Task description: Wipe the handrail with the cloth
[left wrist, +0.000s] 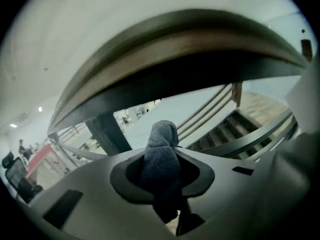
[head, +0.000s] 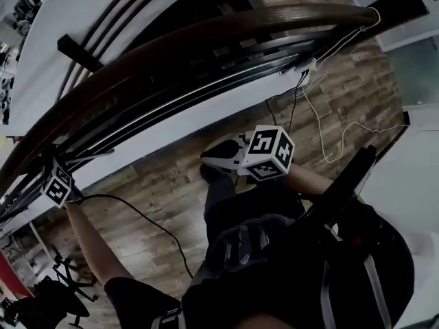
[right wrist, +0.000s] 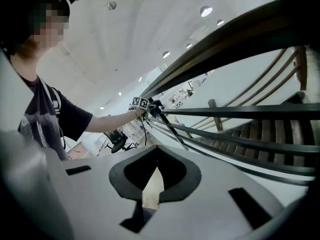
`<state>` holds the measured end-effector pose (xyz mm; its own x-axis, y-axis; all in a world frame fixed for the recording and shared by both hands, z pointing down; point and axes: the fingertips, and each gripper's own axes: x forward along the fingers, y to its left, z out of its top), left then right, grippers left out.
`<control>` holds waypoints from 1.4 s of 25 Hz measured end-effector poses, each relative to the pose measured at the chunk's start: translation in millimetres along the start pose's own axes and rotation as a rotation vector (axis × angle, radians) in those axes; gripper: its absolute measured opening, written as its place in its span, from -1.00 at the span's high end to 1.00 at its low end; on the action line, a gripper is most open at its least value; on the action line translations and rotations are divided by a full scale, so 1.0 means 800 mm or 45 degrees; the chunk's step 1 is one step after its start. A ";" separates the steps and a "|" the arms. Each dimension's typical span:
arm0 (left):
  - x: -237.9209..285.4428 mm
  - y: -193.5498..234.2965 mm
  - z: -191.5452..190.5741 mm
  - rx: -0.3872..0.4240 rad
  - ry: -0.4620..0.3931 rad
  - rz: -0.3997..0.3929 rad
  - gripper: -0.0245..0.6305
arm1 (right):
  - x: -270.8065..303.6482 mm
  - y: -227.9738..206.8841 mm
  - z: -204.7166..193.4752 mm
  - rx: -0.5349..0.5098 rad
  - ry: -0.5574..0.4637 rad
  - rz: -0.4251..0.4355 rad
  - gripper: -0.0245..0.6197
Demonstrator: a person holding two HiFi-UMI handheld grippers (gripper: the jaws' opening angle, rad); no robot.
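The dark wooden handrail (head: 206, 36) curves from lower left to upper right in the head view. At its lower left end my left gripper (head: 53, 166) is raised against the rail, shut on a grey knitted cloth (left wrist: 161, 156). The cloth sticks up between the jaws, just under the handrail (left wrist: 190, 39); I cannot tell whether it touches. My right gripper (head: 226, 155) hangs low in front of the person's body, away from the rail. Its jaws (right wrist: 156, 166) are closed with nothing between them. The right gripper view shows the left gripper's marker cube (right wrist: 139, 103) at the handrail (right wrist: 220, 39).
Black metal rails (head: 206, 81) run under the handrail, above a white ledge (head: 171, 125). Cables (head: 322, 125) trail over the wood floor. An office chair (head: 65, 279) stands at lower left. A dark post (left wrist: 107, 131) and stairs (left wrist: 225, 134) lie beyond the railing.
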<state>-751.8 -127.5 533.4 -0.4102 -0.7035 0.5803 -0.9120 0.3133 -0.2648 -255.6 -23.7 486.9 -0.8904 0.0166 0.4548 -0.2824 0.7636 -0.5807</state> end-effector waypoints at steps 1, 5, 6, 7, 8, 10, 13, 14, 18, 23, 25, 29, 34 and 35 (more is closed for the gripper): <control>-0.025 -0.032 0.012 -0.010 -0.079 -0.089 0.63 | -0.009 0.002 0.005 0.001 -0.035 0.005 0.91; -0.174 -0.183 0.065 -0.023 -0.423 -0.591 0.63 | -0.036 0.014 0.034 -0.041 -0.170 0.059 0.91; -0.223 -0.222 0.081 -0.025 -0.510 -0.721 0.63 | -0.044 0.018 0.041 -0.064 -0.204 0.081 0.91; -0.273 -0.257 0.097 -0.026 -0.591 -0.836 0.63 | -0.053 0.024 0.048 -0.088 -0.242 0.108 0.91; -0.320 -0.288 0.112 -0.029 -0.664 -0.934 0.63 | -0.063 0.031 0.054 -0.112 -0.282 0.137 0.91; -0.401 -0.338 0.133 -0.056 -0.775 -1.087 0.63 | -0.087 0.049 0.064 -0.168 -0.363 0.190 0.91; -0.485 -0.395 0.151 -0.118 -0.862 -1.238 0.63 | -0.128 0.075 0.071 -0.264 -0.457 0.227 0.91; -0.505 -0.412 0.155 -0.139 -0.882 -1.267 0.63 | -0.141 0.080 0.071 -0.290 -0.477 0.237 0.91; -0.568 -0.474 0.157 -0.291 -0.916 -1.352 0.63 | -0.190 0.094 0.053 -0.354 -0.502 0.275 0.91; -0.630 -0.553 0.118 -0.256 -0.787 -1.418 0.63 | -0.258 0.097 0.003 -0.329 -0.533 0.305 0.91; -0.652 -0.566 0.104 -0.302 -0.722 -1.471 0.63 | -0.272 0.098 -0.014 -0.299 -0.557 0.323 0.91; -0.684 -0.591 0.079 -0.317 -0.654 -1.478 0.63 | -0.288 0.103 -0.042 -0.263 -0.584 0.386 0.91; -0.727 -0.640 0.045 -0.094 -0.649 -1.424 0.63 | -0.321 0.122 -0.105 -0.248 -0.558 0.459 0.91; -0.733 -0.648 0.040 -0.056 -0.653 -1.428 0.63 | -0.326 0.124 -0.117 -0.246 -0.551 0.456 0.91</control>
